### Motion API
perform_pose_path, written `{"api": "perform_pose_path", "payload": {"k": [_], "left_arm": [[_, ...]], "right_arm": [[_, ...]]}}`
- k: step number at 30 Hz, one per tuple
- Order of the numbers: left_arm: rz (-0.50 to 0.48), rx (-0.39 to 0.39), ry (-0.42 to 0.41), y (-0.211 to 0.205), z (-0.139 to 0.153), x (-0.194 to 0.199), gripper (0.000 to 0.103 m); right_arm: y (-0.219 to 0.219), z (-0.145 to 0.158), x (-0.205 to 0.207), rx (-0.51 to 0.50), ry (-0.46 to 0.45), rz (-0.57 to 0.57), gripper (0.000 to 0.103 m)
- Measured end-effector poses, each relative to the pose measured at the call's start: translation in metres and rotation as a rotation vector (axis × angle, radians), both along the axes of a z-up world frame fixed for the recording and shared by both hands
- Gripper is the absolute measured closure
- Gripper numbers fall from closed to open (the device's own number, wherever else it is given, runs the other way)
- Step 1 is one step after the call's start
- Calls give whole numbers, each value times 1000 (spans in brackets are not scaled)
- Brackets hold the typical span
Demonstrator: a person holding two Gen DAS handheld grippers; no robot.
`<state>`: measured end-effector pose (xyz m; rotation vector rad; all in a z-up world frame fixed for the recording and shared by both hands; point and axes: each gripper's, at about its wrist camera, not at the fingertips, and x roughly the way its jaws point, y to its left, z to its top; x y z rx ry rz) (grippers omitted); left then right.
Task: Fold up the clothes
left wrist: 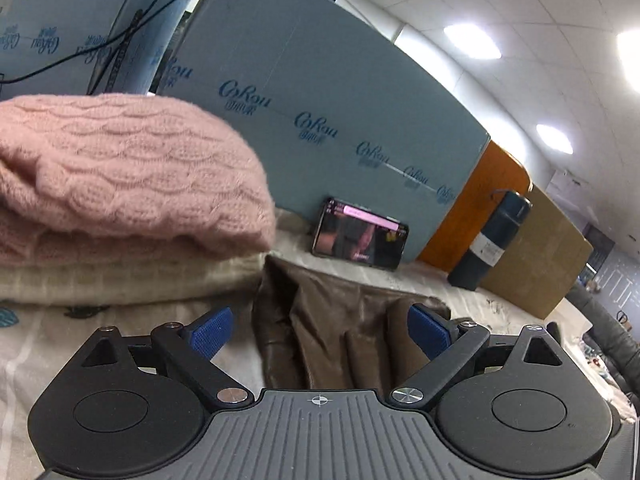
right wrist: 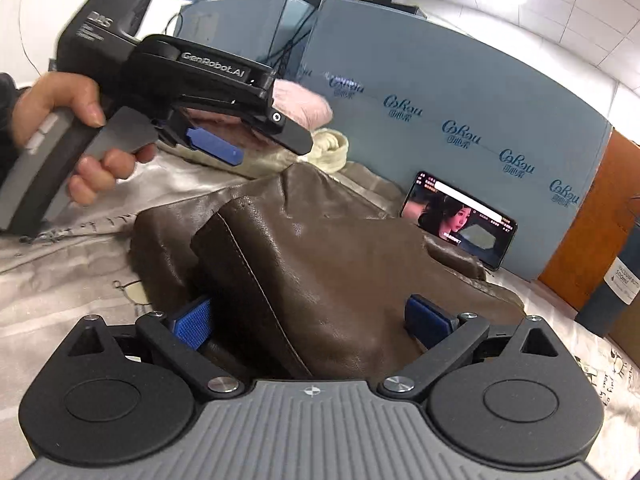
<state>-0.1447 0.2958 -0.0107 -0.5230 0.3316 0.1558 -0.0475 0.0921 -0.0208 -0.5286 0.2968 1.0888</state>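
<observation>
A brown leather garment (right wrist: pixel 320 256), partly folded, lies on the printed cloth surface (right wrist: pixel 60 280). My right gripper (right wrist: pixel 308 324) is open, and the garment's near fold bulges between its wide-apart blue pads (right wrist: pixel 192 326). My left gripper (left wrist: pixel 320 332) is open too, low over the far left part of the brown garment (left wrist: pixel 332 320). From the right wrist view, a hand (right wrist: pixel 60 108) holds the left gripper (right wrist: pixel 256 144) above the garment's back edge. A folded pink knit sweater (left wrist: pixel 120 168) rests on a folded cream garment (left wrist: pixel 140 280) at the left.
A lit phone (right wrist: pixel 460 220) leans against the blue foam board (right wrist: pixel 440 92) behind the garment. A dark bottle (left wrist: pixel 492 236) and a cardboard box (left wrist: pixel 540 248) stand at the right. Cables hang over the board at the back left.
</observation>
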Motion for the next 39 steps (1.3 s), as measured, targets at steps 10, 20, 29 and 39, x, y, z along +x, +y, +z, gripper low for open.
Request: {"api": "perform_pose_path", "payload": {"k": [10, 20, 29, 39], "left_arm": [[-10, -16, 17, 4, -14, 1, 7], [-83, 89, -22, -13, -7, 11, 7], [-151, 142, 65, -20, -4, 42, 7], [-257, 71, 89, -5, -1, 81, 6]], "right_arm": [[-22, 25, 8, 178, 5, -86, 91], [-131, 69, 37, 526, -22, -362, 91], [-228, 23, 92, 406, 241, -708, 87], [-291, 32, 117, 413, 315, -746, 28]]}}
